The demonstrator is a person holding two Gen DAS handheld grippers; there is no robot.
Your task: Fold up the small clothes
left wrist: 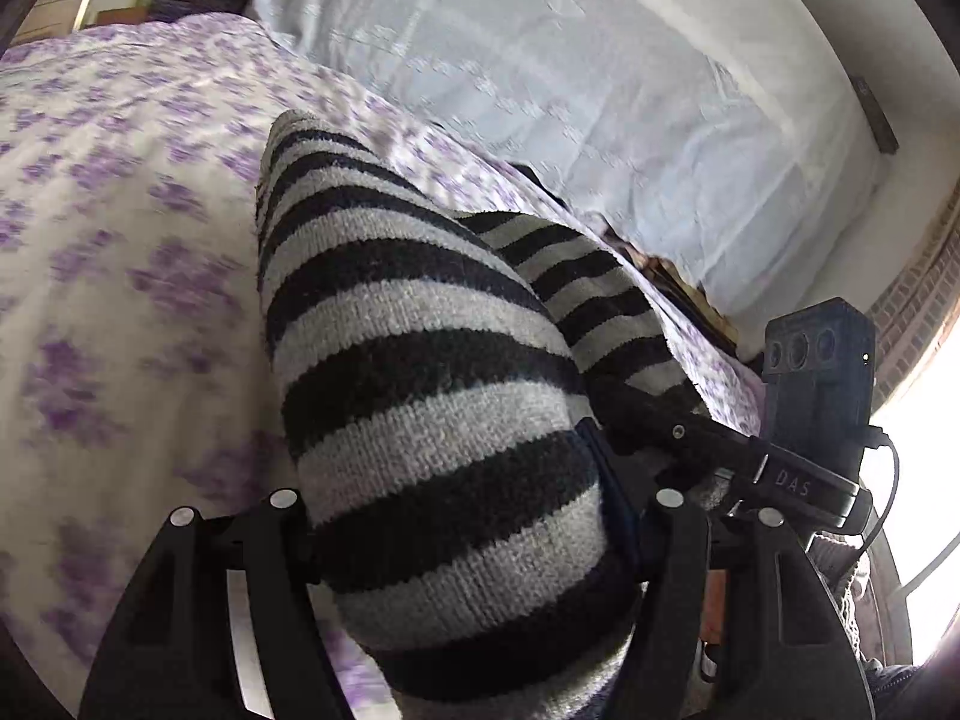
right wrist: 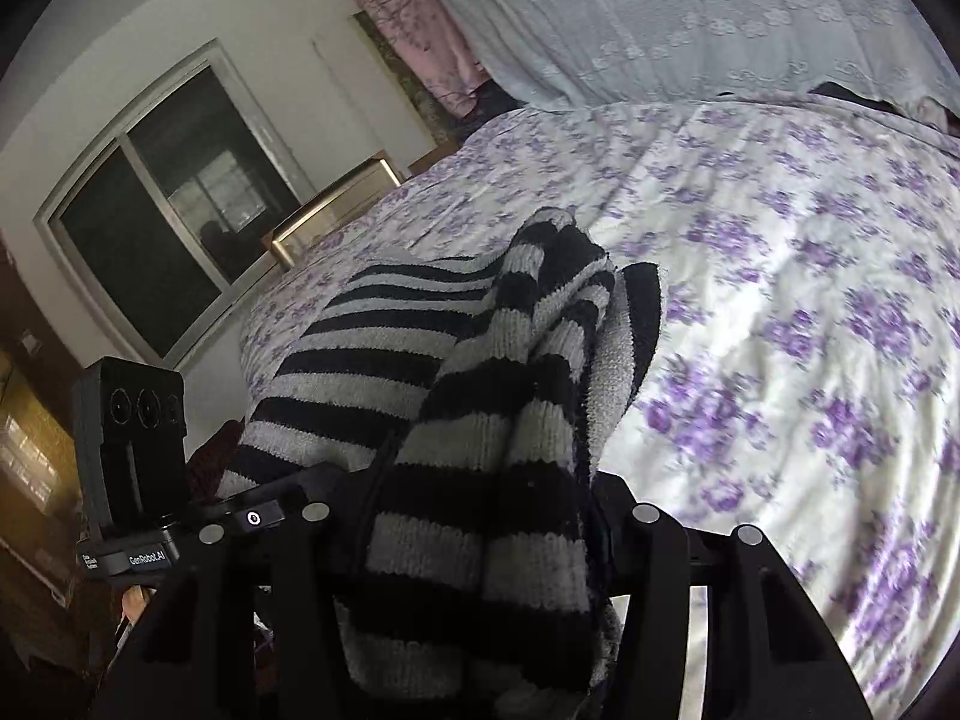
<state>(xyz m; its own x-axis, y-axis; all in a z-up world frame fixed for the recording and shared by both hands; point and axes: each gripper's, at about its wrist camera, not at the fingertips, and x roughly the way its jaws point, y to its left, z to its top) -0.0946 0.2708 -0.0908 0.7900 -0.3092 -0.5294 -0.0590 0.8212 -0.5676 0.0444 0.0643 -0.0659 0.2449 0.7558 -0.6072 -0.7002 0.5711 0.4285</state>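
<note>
Held over a bed [right wrist: 780,276] spread with purple-flowered bedding, a black-and-grey striped knit garment [left wrist: 420,372] is draped between the left gripper [left wrist: 474,546] and right gripper [right wrist: 480,540], each pair of jaws pinching a bunched edge. The thick, fuzzy knit hangs doubled and rumpled; judged from here, an uneven pull or slipping layer could skew the fold or drop one side.

A home bedroom: bed under a white quilt printed with purple flowers [right wrist: 780,276], pale lace-patterned pillow [right wrist: 660,18] along the top, sliding glass window [right wrist: 162,228] at upper left.
</note>
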